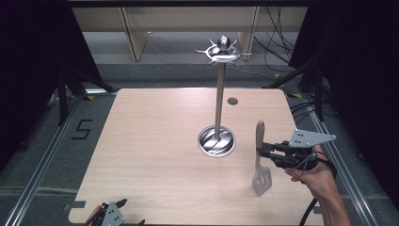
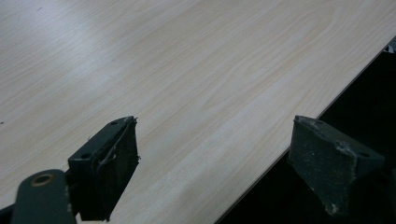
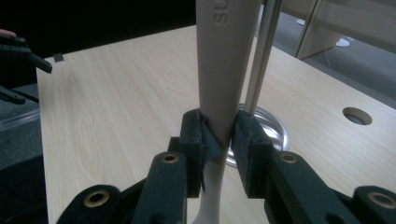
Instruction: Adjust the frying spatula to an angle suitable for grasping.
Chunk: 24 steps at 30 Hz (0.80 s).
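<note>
The right gripper (image 1: 261, 151) squeezes a spatula (image 1: 260, 162) (blade down) beside the tall metal stand (image 1: 218, 101). The left gripper (image 2: 215, 163) sits wide apart at the table (image 1: 150, 155) edge.

The left gripper (image 1: 111, 214) is cut off by the high view's bottom edge. In the right gripper view, the spatula (image 3: 226, 60) runs off top and bottom.
</note>
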### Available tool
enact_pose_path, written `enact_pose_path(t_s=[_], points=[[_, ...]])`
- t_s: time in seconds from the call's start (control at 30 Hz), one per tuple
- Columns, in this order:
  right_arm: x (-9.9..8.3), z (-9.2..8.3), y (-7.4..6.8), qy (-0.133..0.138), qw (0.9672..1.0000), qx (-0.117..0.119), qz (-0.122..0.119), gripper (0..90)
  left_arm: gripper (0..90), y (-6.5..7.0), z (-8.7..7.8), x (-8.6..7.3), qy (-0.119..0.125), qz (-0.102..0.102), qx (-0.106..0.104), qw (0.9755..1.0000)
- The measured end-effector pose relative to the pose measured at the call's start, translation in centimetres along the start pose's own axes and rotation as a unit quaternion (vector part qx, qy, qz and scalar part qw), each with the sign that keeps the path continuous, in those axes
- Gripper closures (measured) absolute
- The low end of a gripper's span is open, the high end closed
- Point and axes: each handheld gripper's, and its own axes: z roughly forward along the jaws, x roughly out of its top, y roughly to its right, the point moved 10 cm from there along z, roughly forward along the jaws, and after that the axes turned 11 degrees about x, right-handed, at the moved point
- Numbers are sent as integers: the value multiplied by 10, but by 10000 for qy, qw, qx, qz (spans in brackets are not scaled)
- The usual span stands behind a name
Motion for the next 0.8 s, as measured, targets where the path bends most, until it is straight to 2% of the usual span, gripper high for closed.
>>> enact_pose_path(t_s=[0.03,0.07,0.1,0.13,0.2,0.23,0.3,0.33,0.37,0.4,0.43,0.47,0.5,0.53,0.63,0.67,0.73,0.8], points=[[0,0,-2,34,9999,14,94,751,150,0,-1,-1,-68,24,-37,10000],[2,1,-1,133,9999,12,57,751,150,-1,-1,0,-25,148,-17,9999],[2,2,-2,149,9998,40,92,751,150,1,-1,-1,-54,2,-25,10000],[2,0,0,100,9999,82,-1,751,150,-1,0,-1,-32,39,39,10000],[4,2,0,199,9998,45,40,751,150,-2,0,-1,-33,42,95,9999],[5,1,-2,195,9997,104,40,751,151,-1,-2,-1,-33,53,20,10000],[6,1,-4,210,9997,130,78,751,150,-2,-1,-1,-31,95,23,9999],[9,1,-5,329,9993,134,105,751,150,-1,0,0,9,-15,35,10000],[10,1,-4,326,9993,158,3,751,151,0,0,0,1,-76,39,10000],[12,2,-5,352,9993,131,76,751,150,1,-1,-1,-70,-7,-48,10000],[14,1,-7,292,9994,192,63,751,150,1,-1,-1,-75,-54,-19,10000],[17,3,-5,381,9991,160,-6,751,151,-1,0,-1,-51,24,44,10000],[19,4,-5,391,9991,158,-4,751,150,0,0,-1,-53,-7,23,10000],[18,4,-6,356,9992,173,103,751,150,0,0,-1,-53,-7,23,10000],[25,7,-4,373,9991,158,-84,751,150,0,-1,-1,-58,1,1,10000],[27,9,-4,421,9990,139,-56,751,150,0,-1,-1,-60,21,0,10000],[30,10,-5,390,9991,149,-24,751,150,2,0,0,-1,-108,35,9999],[35,12,-5,440,9989,131,-59,751,150,1,0,0,9,-16,22,10000]])
